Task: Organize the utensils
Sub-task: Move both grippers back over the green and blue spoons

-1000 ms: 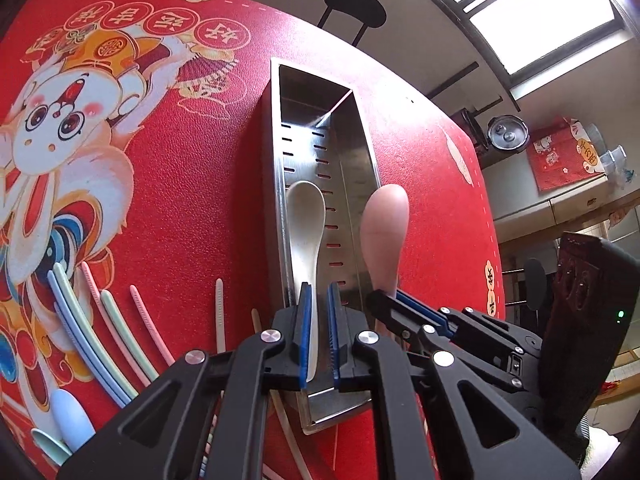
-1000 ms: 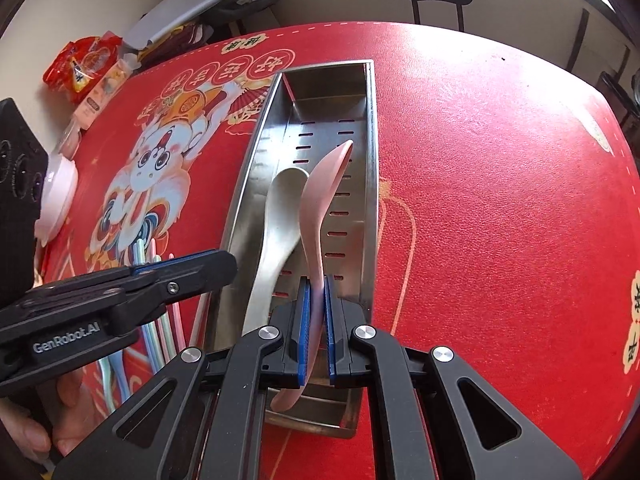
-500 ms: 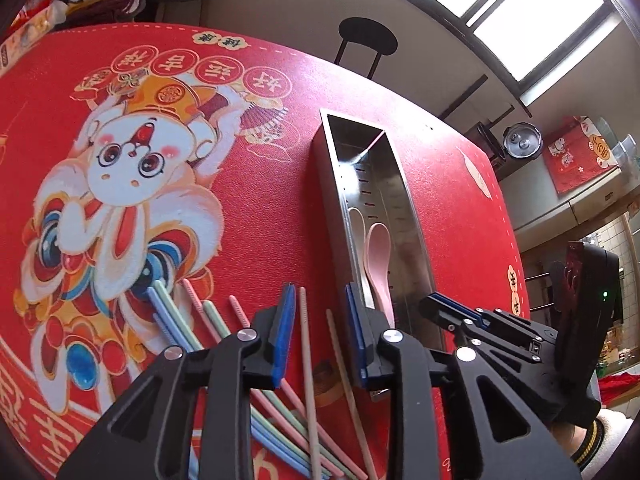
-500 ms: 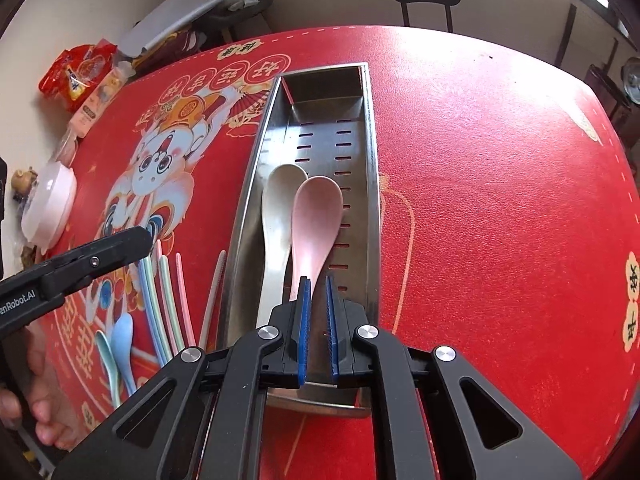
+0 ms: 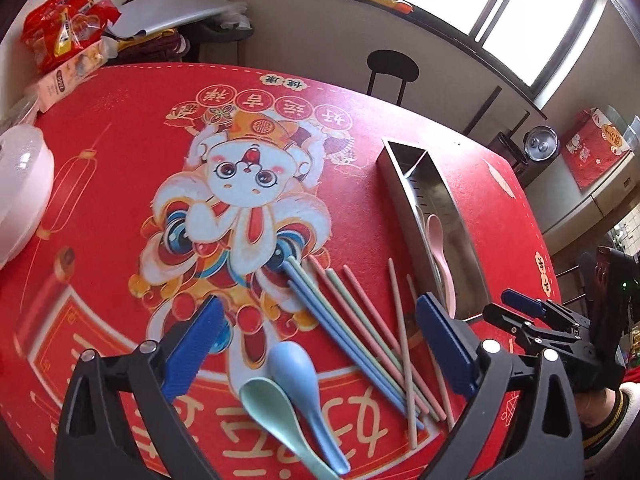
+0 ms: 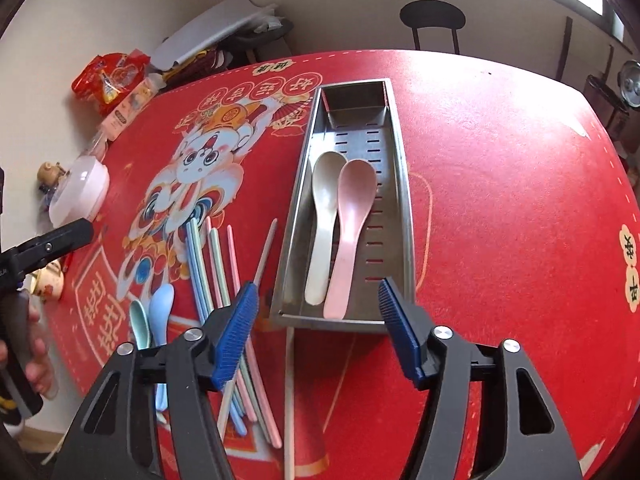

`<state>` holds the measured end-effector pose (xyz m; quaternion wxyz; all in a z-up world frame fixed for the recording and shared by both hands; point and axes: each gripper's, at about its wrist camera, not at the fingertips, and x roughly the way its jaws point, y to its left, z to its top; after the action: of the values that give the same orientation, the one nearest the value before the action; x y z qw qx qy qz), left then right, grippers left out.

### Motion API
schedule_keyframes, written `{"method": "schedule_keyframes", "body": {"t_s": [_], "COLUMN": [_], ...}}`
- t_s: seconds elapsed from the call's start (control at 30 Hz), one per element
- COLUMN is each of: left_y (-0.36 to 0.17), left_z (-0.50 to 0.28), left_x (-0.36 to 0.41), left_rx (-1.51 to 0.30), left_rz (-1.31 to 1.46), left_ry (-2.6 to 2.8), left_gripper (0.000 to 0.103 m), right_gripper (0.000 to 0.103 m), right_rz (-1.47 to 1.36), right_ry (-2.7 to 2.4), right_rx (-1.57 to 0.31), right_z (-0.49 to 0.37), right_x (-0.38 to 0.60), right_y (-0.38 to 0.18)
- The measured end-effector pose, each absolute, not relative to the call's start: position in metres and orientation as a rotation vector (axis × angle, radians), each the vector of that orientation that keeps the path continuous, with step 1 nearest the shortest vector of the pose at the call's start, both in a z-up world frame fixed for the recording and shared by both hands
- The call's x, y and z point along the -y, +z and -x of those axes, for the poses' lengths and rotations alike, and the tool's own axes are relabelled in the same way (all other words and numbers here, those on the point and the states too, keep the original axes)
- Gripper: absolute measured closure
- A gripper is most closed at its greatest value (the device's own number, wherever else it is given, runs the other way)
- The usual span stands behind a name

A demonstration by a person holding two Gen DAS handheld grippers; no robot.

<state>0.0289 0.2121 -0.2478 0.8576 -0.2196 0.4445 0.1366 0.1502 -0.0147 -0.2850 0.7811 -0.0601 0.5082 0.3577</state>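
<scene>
Right wrist view: your right gripper (image 6: 318, 326) is spread, pink spoon (image 6: 352, 216) ahead in the tray (image 6: 404, 216); your left gripper (image 5: 320, 344) gapes over the blue spoon (image 5: 298, 376).

Brushed shiny metal tray (image 6: 405, 184), matt smooth plastic spoons (image 6: 354, 216) (pastel), felt-like tablecloth (image 6: 500, 184), ribbed hand-held gripper pads (image 6: 236, 332)

Metal tray (image 6: 404, 216) stands lengthwise on the tablecloth (image 6: 500, 200). Two spoons (image 6: 340, 232) lie side by side inside it, bowls toward the far end. Left of the tray, chopsticks (image 6: 208, 264) lie loosely fanned. Two further spoons (image 5: 292, 396) lie left of the chopsticks, touching each other.
</scene>
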Motion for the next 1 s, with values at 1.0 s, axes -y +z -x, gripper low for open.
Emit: {"method": "schedule_keyframes", "body": {"t_s": [1.0], "left_y": [-0.342], "left_z": [0.072], "left_x": [-0.198], "left_rx": [-1.052], "left_rz": [0.81], "left_ry": [0.309], "left_gripper": [0.042], "right_gripper": [0.02], "right_rz": [0.134], "right_ry": [0.777], "right_rx": [-1.264], "right_z": [-0.096], "right_x": [0.02], "right_y": [-0.34]}}
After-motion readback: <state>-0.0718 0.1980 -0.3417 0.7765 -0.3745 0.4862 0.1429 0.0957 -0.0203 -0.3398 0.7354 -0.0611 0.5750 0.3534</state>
